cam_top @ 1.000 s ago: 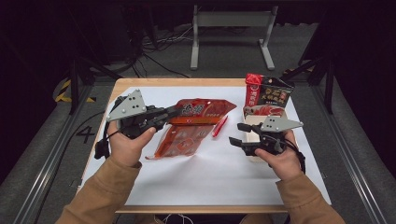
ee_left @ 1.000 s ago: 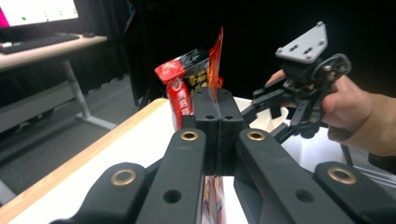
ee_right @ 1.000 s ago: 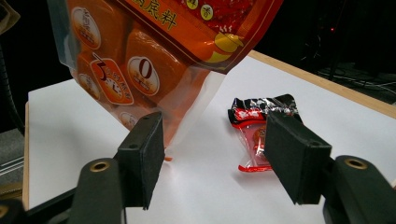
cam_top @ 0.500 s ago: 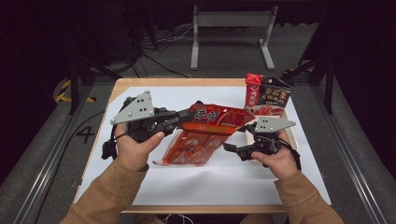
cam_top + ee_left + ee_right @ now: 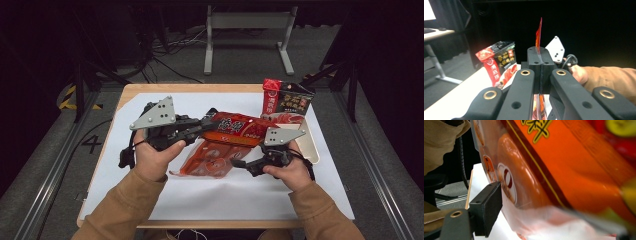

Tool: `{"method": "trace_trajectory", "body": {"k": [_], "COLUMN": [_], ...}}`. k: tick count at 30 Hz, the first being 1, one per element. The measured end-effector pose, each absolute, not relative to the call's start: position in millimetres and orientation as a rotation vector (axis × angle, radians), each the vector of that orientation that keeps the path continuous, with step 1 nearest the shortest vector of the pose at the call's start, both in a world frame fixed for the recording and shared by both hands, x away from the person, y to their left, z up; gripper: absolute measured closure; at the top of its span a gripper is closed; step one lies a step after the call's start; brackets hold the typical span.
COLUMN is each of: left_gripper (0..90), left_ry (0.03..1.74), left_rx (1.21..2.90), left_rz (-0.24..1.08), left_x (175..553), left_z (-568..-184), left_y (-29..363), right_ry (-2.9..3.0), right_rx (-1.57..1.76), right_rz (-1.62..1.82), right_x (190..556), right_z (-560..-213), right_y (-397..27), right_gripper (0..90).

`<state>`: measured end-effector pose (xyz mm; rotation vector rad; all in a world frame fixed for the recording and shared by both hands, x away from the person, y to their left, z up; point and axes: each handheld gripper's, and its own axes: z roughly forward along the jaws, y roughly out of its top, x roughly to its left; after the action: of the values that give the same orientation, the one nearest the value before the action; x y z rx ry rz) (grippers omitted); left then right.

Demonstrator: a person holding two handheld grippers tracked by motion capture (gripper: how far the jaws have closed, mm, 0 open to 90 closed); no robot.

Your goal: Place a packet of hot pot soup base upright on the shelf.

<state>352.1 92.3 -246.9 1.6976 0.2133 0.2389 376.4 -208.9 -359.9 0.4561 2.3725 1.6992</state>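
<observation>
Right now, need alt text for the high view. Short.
A person at a white-covered table lifts a red-orange snack bag, its edge clamped in the left gripper, while the open right gripper reaches in at the bag's lower edge. A darker red-and-black packet stands upright behind, beside a shallow tray.

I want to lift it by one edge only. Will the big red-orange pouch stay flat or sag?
Probably sag: the red-orange pouch, pinched at one edge by the left gripper, droops toward the table. Its glossy film looks slippery, and the bulging contents suggest some weight, so it may swing.
</observation>
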Motion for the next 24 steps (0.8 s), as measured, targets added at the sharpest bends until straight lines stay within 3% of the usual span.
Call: {"method": "trace_trajectory", "body": {"k": [5,13,24], "left_gripper": [90.0,90.0,90.0], "left_ry": [0.219,0.254,0.282], "left_rx": [1.684,1.676,1.658], "left_rz": [0.234,0.226,0.234], "left_x": [353,359,366], "left_z": [-247,-252,-255], "left_y": [94,100,109], "right_ry": [2.364,2.437,2.477], "right_rx": [0.459,0.352,0.341], "right_rz": [1.768,1.755,1.677], "right_x": [379,375,371], "right_z": [-362,-360,-343], "right_y": [-208,-207,-210], "right_gripper": [29.0,67.6,69.7]}}
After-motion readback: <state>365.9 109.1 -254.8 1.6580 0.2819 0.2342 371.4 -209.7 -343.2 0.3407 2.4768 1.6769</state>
